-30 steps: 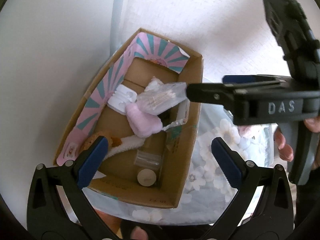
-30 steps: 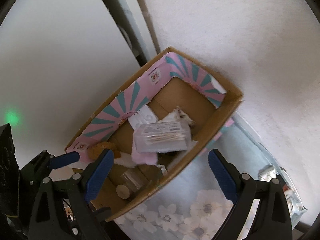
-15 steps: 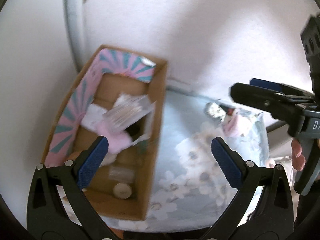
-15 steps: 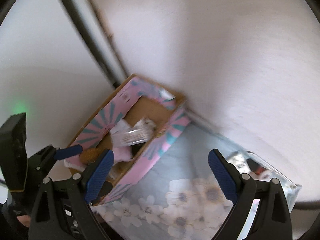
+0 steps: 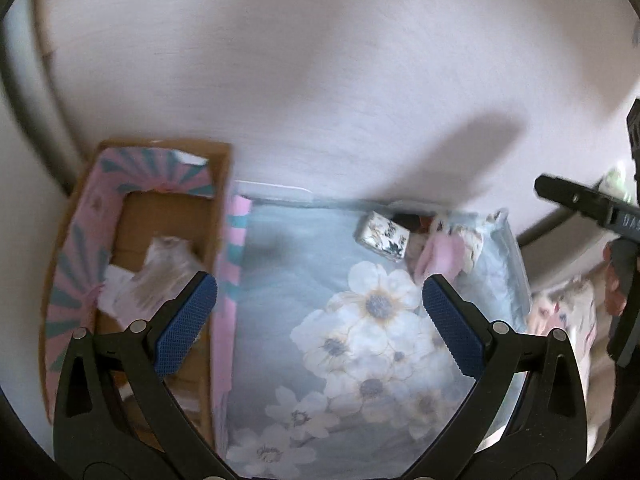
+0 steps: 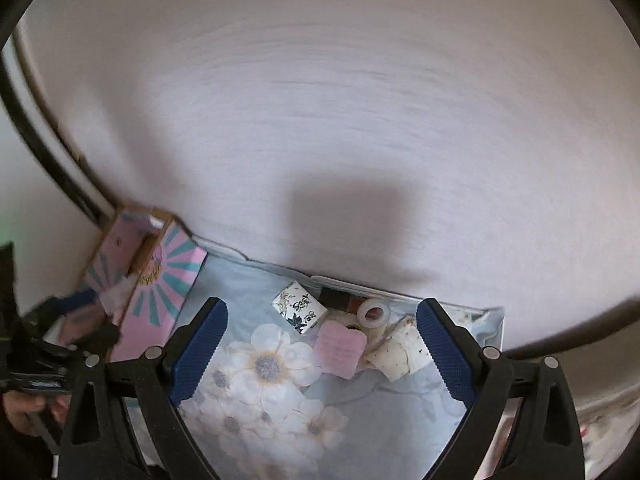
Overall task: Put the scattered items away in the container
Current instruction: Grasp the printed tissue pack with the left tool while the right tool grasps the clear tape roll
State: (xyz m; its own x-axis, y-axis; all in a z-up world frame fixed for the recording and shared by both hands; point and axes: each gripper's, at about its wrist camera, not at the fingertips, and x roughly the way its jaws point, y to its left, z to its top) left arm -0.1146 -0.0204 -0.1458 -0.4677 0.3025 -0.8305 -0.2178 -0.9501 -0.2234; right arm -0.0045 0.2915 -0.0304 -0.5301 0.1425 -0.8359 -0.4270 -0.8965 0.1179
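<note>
Both grippers, left [image 5: 319, 316] and right [image 6: 322, 346], gape wide, empty. One pink-teal cardboard box [image 5: 76, 256] left; far right one floral white block [image 6: 300, 308], one ridged pink pad [image 6: 339, 347], one white tape ring [image 6: 373, 314].

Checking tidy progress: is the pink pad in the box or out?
Out. The pink pad lies on the floral cloth, apart from the box.

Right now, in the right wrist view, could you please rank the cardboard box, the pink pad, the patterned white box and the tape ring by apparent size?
1. cardboard box
2. pink pad
3. patterned white box, close to the pad, so unsure
4. tape ring
</note>
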